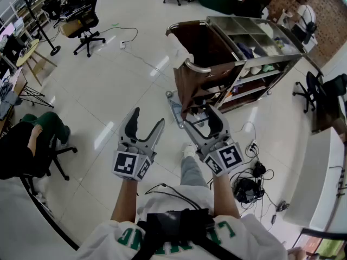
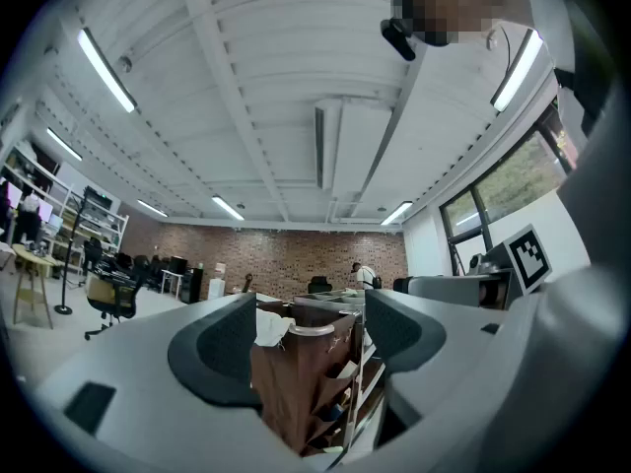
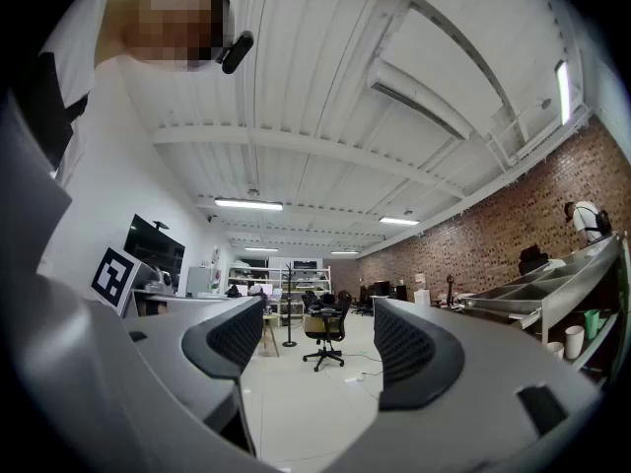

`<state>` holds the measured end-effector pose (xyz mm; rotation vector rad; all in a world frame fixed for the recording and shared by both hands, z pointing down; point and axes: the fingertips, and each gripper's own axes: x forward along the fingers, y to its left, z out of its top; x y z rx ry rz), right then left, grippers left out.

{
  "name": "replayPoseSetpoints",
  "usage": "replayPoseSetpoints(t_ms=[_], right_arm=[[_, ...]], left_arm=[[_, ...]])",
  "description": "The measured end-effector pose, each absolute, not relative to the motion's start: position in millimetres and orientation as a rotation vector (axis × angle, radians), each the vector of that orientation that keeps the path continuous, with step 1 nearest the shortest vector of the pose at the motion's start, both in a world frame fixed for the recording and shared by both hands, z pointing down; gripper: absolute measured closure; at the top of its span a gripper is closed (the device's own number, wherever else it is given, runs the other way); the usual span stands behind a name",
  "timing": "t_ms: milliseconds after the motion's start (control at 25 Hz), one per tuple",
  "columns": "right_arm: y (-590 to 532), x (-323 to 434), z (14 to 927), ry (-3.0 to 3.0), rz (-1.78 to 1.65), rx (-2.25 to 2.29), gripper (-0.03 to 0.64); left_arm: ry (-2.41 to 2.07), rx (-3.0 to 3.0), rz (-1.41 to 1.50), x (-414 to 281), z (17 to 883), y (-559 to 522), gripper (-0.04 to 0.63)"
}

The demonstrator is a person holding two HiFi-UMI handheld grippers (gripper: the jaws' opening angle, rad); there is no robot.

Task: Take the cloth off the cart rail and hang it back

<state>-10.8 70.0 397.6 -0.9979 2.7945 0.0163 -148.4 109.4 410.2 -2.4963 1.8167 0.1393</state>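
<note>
1. nothing of the task looks done yet: the small white cloth (image 1: 179, 50) hangs over the near-left end of the curved chrome cart rail (image 1: 197, 67), against the brown fabric bag (image 1: 203, 42) of the steel housekeeping cart (image 1: 260, 34).
2. the cart stands at about 1 o'clock from the grippers in the head view, well apart from both. the whole job is left, as i judge it: walk in, grip the cloth, lift it off, hang it back.
3. the left gripper (image 1: 148, 118) has its jaws apart and grips nothing. its own view frames the cloth (image 2: 270, 327) far off between the pads (lined up, not touching).
4. the right gripper (image 1: 201, 121) is likewise spread wide and empty. its own view looks past the cart toward 11 o'clock, at bare floor and a black office chair (image 3: 323, 335).
5. writing: green block letters run across the person's white shirt (image 1: 181, 237), upside down and partly covered by a black strap, so i cannot read the word. the marker cubes (image 1: 130, 164) carry only black-and-white square patterns. no brand or label on the cart is legible.
</note>
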Motion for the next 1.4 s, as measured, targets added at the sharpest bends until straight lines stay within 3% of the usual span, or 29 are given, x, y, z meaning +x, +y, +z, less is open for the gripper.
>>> replayPoseSetpoints(t_ms=[360,840,960,1040,1120,1360,1400], right_arm=[[-91.9,23.7,380.0,2.839,0.008,-0.774,0.256],[-193.1,19.8,378.9,2.870,-0.045,-0.688,0.256],[-208.8,21.8,375.2,2.826,-0.078,-0.748,0.256],[-210.7,18.8,371.7,2.815,-0.067,-0.764,0.256],[-212.2,17.4,369.5,2.809,-0.045,-0.794,0.256],[-225.3,22.0,368.7,2.752,-0.062,-0.903,0.256],[-225.7,23.6,368.6,2.745,-0.061,-0.916,0.256]], left_arm=[[1.842,-2.421,0.202,-104.4,384.8,-43.0,0.262],[1.906,-2.552,0.084,-98.9,404.5,-150.5,0.256],[1.927,-2.658,-0.022,-106.2,420.2,-194.8,0.183],[1.918,-2.726,-0.087,-109.2,426.8,-230.2,0.073],[1.918,-2.803,-0.145,-108.4,439.8,-267.9,0.018],[2.176,-3.031,-0.517,-119.0,533.5,-362.6,0.020],[2.220,-3.066,-0.567,-120.5,545.5,-366.8,0.055]])
